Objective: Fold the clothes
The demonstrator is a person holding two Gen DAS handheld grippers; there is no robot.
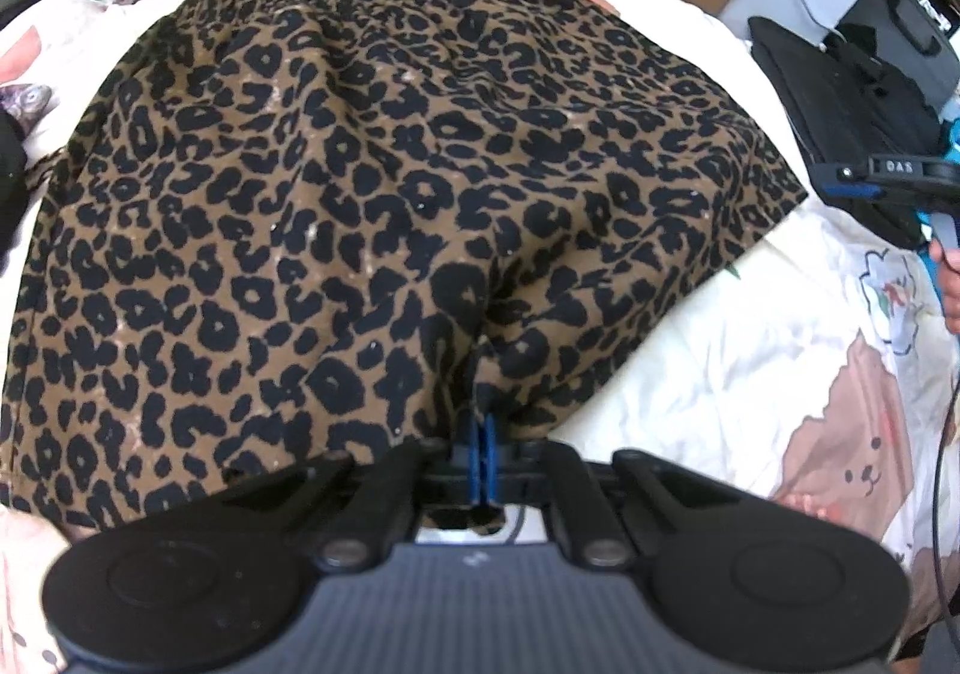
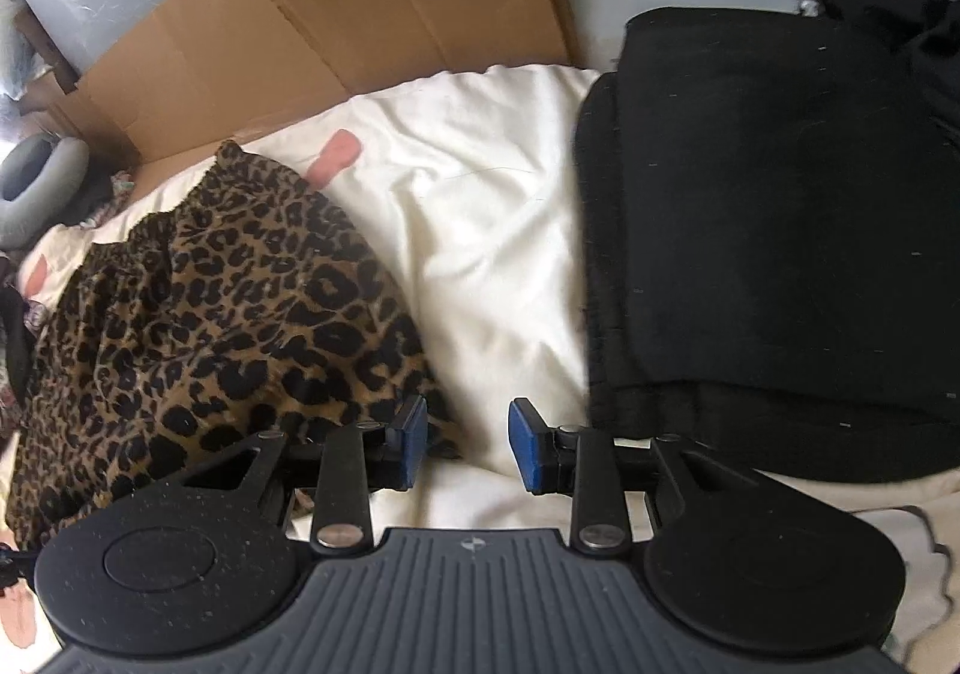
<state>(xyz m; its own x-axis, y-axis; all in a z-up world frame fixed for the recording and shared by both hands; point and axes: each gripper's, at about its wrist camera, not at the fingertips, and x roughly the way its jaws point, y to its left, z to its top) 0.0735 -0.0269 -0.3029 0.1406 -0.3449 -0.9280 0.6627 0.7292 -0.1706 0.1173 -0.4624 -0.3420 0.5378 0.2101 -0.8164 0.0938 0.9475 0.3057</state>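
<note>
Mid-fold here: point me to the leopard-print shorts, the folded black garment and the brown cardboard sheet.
Leopard-print fabric shorts (image 1: 372, 182): left wrist view, middle of the spread cloth.
Folded black garment (image 2: 780, 230): right wrist view, centre of its top face.
Brown cardboard sheet (image 2: 336, 8): right wrist view, flat panel behind the bedding.

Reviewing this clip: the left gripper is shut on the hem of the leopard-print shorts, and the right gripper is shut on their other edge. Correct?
Not quite. The right gripper is open: the right wrist view shows its blue pads apart over the white bedding, holding nothing. The left gripper is indeed shut on the hem of the leopard-print shorts.
</note>
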